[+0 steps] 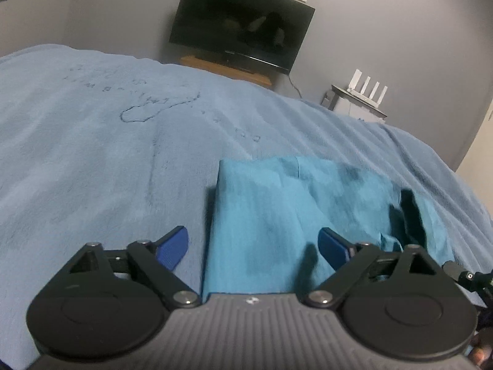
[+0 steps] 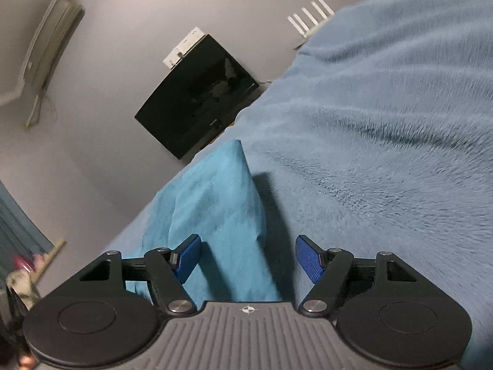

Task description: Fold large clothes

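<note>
Left wrist view looks across a bed covered by a pale blue fleece blanket [image 1: 107, 169]; a teal garment [image 1: 277, 209], folded into a rough rectangle, lies on the blanket straight ahead; the left gripper [image 1: 252, 246] hangs over the garment's near left part with its jaws spread wide, nothing pinched between the blue pads [image 1: 172, 246]; a dark television [image 1: 240, 24] stands against the grey wall beyond, a white router [image 1: 366, 88] to its right. Right wrist view is tilted; the right gripper [image 2: 248, 260] hovers over the garment's near edge, jaws apart and gripping nothing.
</note>
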The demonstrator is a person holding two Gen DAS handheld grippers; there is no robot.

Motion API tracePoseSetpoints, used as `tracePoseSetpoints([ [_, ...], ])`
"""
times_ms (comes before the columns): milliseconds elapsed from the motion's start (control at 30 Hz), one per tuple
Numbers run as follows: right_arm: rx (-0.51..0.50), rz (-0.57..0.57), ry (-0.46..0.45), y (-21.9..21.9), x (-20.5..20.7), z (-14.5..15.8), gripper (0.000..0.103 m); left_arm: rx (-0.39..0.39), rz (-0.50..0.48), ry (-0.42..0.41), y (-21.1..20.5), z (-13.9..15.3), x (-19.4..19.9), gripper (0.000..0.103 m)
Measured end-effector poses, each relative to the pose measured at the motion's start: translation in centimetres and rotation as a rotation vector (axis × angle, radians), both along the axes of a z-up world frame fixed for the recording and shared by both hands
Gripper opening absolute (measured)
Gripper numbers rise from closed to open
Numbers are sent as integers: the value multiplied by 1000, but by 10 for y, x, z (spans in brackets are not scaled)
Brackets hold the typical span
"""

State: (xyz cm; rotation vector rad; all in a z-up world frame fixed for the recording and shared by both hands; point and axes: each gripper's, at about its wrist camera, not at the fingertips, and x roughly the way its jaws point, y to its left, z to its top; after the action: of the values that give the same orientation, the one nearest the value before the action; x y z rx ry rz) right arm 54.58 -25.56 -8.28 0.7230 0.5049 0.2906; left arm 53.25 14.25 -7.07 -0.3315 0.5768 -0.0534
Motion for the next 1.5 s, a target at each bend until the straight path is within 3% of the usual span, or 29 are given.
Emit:
tracePoseSetpoints([
  [67,61,20,6,-3,11,-2,71,-14,-7,19,3,1,10,77],
  [133,100,51,5,-4,22,-3,71,-29,-30,37,4,2,19,48],
  [167,111,71,7,-3,28,-3,71,-34,-39,53,3,3,23,39],
  [200,117,93,12,-3,34,-3,65,-23,-31,59,2,4,24,14],
  [233,116,113,12,-2,37,-2,52,-7,-22,61,1,6,24,3],
  [267,109,131,4,0,39,1,47,-7,-23,52,1,7,22,2],
  [333,93,145,-42,-1,33,11,21,-27,-38,12,3,13,14,0],
  [400,86,169,-99,-3,21,23,14,-40,-55,-38,5,22,0,0],
  [600,46,216,-266,-4,-30,64,9,-86,-85,-172,11,57,-62,0],
  [800,-18,238,-348,-11,-92,101,9,-134,-105,-250,20,81,-139,0],
  [1000,-130,246,-331,-17,-153,135,9,-174,-85,-245,19,80,-209,0],
  [1133,-214,256,-300,-23,-203,143,9,-160,-66,-220,19,70,-251,0],
  [1267,-403,265,-194,-23,-247,132,17,-93,11,-104,22,42,-290,0],
  [1300,-480,265,-133,-21,-255,129,27,-81,42,-64,24,36,-299,0],
  [1400,-646,260,-10,-24,-281,122,29,-89,163,31,41,21,-327,0],
  [1500,-627,206,60,-40,-308,130,33,-176,241,41,60,23,-354,3],
])
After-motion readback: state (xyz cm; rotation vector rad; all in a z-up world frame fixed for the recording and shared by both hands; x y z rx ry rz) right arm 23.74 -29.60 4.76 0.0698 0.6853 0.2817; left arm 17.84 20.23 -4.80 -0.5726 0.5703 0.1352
